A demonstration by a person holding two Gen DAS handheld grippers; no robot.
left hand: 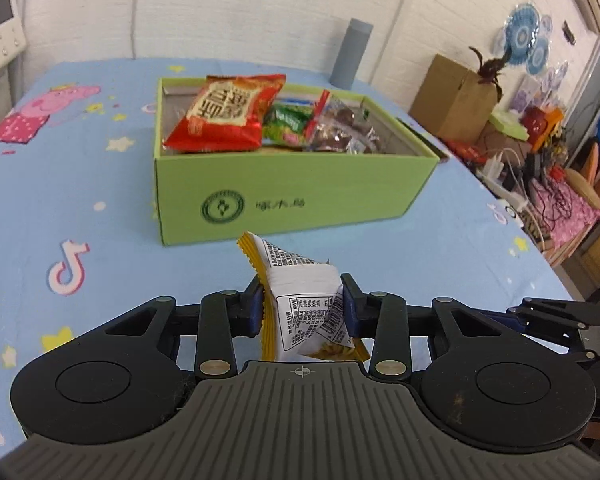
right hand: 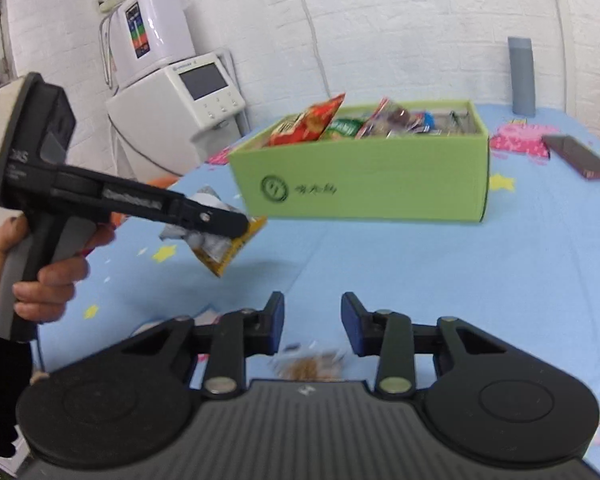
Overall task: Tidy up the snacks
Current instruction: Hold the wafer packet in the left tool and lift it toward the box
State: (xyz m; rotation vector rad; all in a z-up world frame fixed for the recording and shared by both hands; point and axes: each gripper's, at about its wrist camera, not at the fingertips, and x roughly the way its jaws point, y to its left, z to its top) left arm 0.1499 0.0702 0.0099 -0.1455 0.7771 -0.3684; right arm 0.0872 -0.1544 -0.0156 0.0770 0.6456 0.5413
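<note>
An open green box (left hand: 292, 192) (right hand: 380, 184) stands on the blue cartoon tablecloth (left hand: 80, 184), holding a red bag (left hand: 224, 112) and several other snacks. My left gripper (left hand: 304, 300) is shut on a white-and-yellow snack packet (left hand: 300, 292), lifted just in front of the box. The right wrist view shows that left gripper (right hand: 244, 228) from the side, in a person's hand, with the packet (right hand: 220, 248) hanging below it. My right gripper (right hand: 312, 324) stands narrowed around a small, blurred snack packet (right hand: 310, 364) low between its fingers.
A grey cylinder (left hand: 352, 52) (right hand: 522, 76) stands behind the box. A dark phone (right hand: 580, 156) lies on the cloth to its right. White machines (right hand: 204, 100) stand past the table's left edge. A cardboard box (left hand: 456, 96) and cluttered cables sit beyond the right edge.
</note>
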